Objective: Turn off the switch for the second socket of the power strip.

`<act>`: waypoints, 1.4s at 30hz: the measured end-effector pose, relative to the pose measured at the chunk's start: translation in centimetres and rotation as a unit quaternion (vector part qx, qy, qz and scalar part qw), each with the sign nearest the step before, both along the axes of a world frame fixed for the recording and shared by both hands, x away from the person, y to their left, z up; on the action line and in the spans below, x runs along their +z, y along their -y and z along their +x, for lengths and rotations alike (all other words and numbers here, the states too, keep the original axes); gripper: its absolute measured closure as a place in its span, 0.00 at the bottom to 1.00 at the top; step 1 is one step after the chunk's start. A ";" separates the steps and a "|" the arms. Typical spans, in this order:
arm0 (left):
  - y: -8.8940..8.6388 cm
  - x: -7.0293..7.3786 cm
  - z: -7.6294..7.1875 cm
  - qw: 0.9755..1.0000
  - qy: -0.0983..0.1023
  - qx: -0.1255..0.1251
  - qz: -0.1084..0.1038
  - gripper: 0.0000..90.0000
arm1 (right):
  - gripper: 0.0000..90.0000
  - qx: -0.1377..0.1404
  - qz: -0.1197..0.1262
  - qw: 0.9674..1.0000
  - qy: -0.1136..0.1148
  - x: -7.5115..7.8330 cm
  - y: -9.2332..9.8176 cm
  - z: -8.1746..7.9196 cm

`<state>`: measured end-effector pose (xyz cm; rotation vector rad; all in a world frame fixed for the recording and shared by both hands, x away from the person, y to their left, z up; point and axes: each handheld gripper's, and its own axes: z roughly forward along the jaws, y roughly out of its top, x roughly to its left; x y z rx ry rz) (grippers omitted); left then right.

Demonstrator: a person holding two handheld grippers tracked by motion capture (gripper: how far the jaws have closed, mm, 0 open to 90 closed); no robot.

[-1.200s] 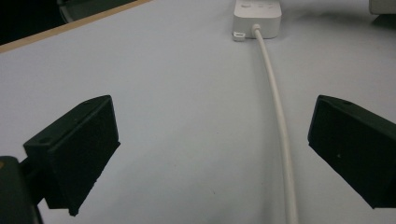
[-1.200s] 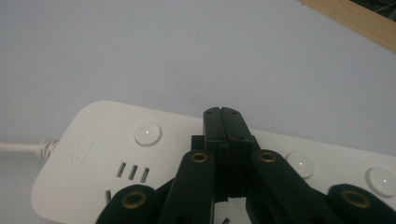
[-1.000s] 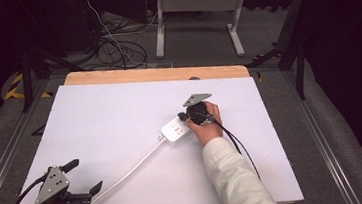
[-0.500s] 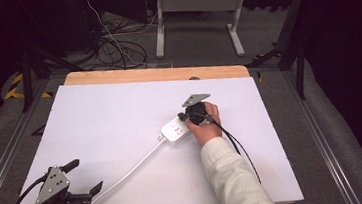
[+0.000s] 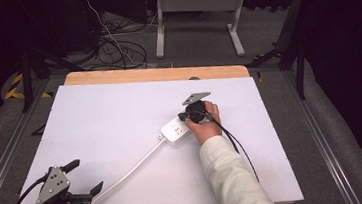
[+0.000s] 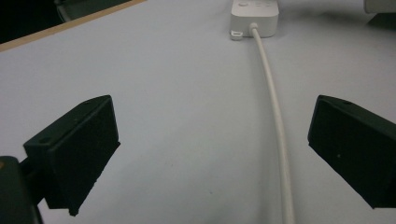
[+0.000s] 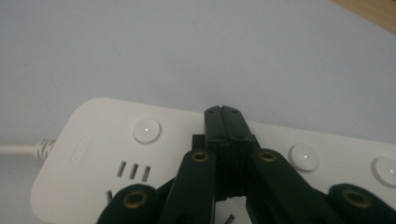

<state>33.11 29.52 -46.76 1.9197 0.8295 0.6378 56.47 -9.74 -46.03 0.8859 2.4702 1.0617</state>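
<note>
A white power strip lies near the middle of the white table, its white cable running toward the front left. In the right gripper view the strip has round buttons and socket slots. My right gripper is shut with nothing between its jaws, its tips over the strip's top between two buttons; whether they touch it I cannot tell. From above, the right gripper sits at the strip's right end. My left gripper stands open at the front left, the cable passing between its jaws.
The white table has a wooden strip along its far edge. Beyond it on the floor lie tangled cables and a white stand's legs. Grey padding flanks the table's right side.
</note>
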 end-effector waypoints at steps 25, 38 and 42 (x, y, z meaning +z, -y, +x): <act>0.0 -0.1 0.2 1.000 -0.003 -0.001 0.002 0.03 | 1.00 0.013 0.031 0.998 0.054 3.0 0.4 -1.9; -0.1 -0.1 0.2 1.000 -0.003 -0.001 0.000 0.03 | 1.00 0.022 0.049 0.996 0.066 4.8 0.9 -3.2; -0.1 -0.1 0.2 1.000 -0.003 0.000 0.001 0.03 | 1.00 0.030 0.058 0.996 0.064 5.2 1.1 -3.4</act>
